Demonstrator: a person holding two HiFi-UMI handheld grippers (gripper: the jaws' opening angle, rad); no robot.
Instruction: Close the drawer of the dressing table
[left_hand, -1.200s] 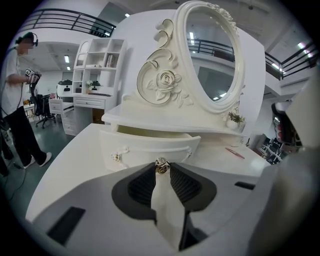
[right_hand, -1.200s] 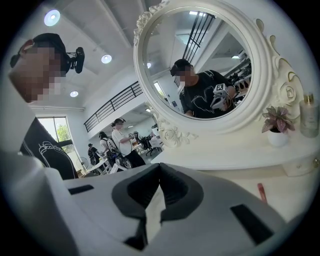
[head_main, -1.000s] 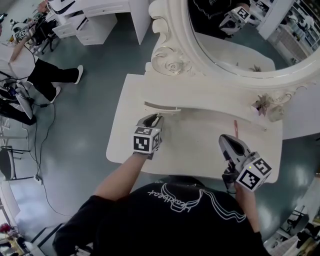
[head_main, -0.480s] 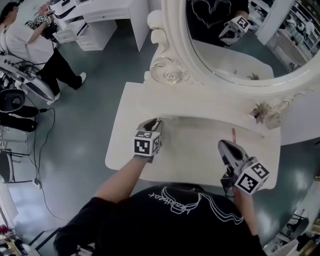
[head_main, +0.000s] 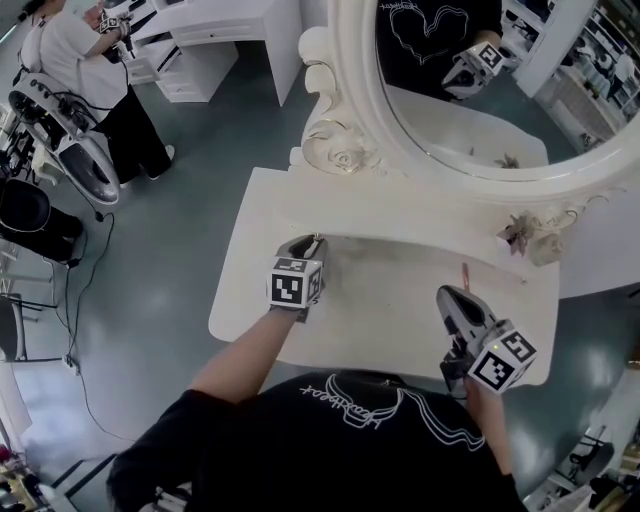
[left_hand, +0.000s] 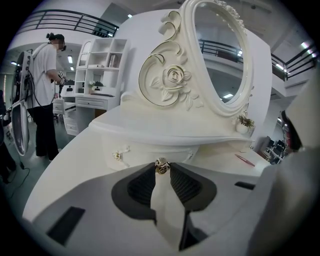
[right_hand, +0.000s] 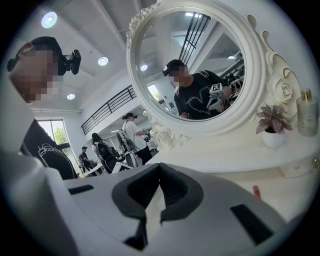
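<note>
1. Dressing table (head_main: 400, 300): white, smooth matte top with rounded front corners. A raised shelf runs along the back under the mirror.
2. Mirror (head_main: 480, 80): oval glass in a thick white frame. Scrollwork and a rose carving (head_main: 345, 155) sit at its lower left.
3. Drawer (left_hand: 147, 150): plain white curved front, tucked under the shelf ledge at the table's back left. It looks about flush with the face beside it; you cannot tell whether a thin gap remains.
4. Your left gripper (head_main: 312, 242): grey shell with black ribbed pads and a marker cube (head_main: 294, 284) on top. It slopes down toward the drawer front on a bare, extended forearm. The jaws stand narrow, pinched on the drawer's knob.
5. Your right gripper (head_main: 450, 295): same build, with its cube (head_main: 503, 357) nearest your body. It is held over the table's right front, nearly level and pointing at the mirror. The jaw tips meet with nothing between them.
6. Potted plant (head_main: 520, 235): pinkish leaves in a small white pot on the right end of the shelf.
7. Pink stick (head_main: 465, 272): thin and straight, lying on the top just beyond the right gripper.
8. Knob (left_hand: 161, 166): tiny, round, brass-coloured and ornate, set between the left pads.
</note>
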